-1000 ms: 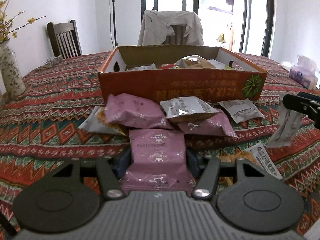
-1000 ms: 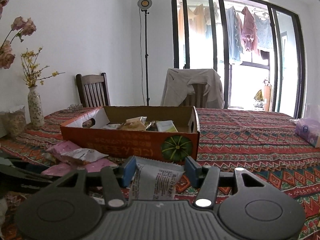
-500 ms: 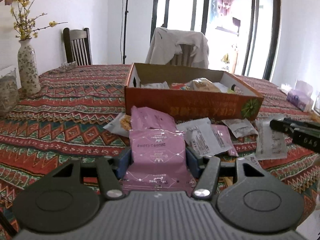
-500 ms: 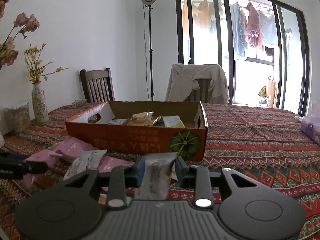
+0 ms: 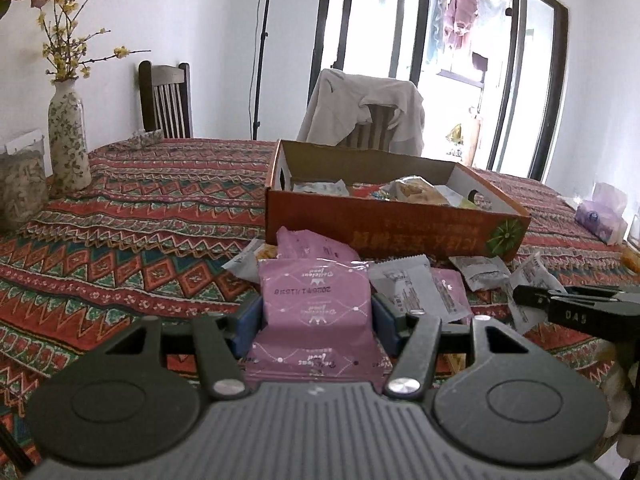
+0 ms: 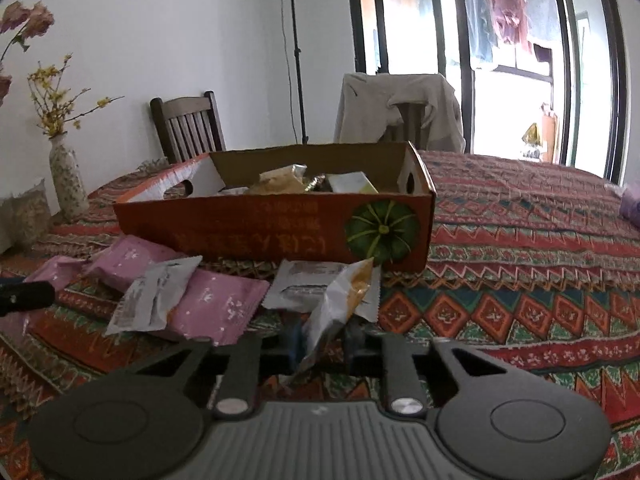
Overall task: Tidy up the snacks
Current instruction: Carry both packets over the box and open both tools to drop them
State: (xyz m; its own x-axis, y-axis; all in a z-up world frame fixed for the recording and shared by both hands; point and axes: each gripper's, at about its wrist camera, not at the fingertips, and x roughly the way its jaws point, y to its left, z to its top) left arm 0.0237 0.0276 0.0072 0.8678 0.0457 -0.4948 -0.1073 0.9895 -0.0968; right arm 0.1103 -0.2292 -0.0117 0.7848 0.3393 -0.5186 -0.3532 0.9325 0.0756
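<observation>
Crinkly foil makes the silver snack packet (image 6: 340,312) light and slippery; the right gripper (image 6: 320,344) has just pinched shut across its middle. The left gripper (image 5: 316,320) clamps a pink packet (image 5: 314,304) before the cardboard box (image 5: 392,232).

"DAS" on the right tool (image 5: 576,312), other print illegible

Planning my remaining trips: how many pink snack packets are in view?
3. One pink packet in the left gripper jaws; another behind it, before the box; a third rightward, under a silver packet. More may be hidden.
</observation>
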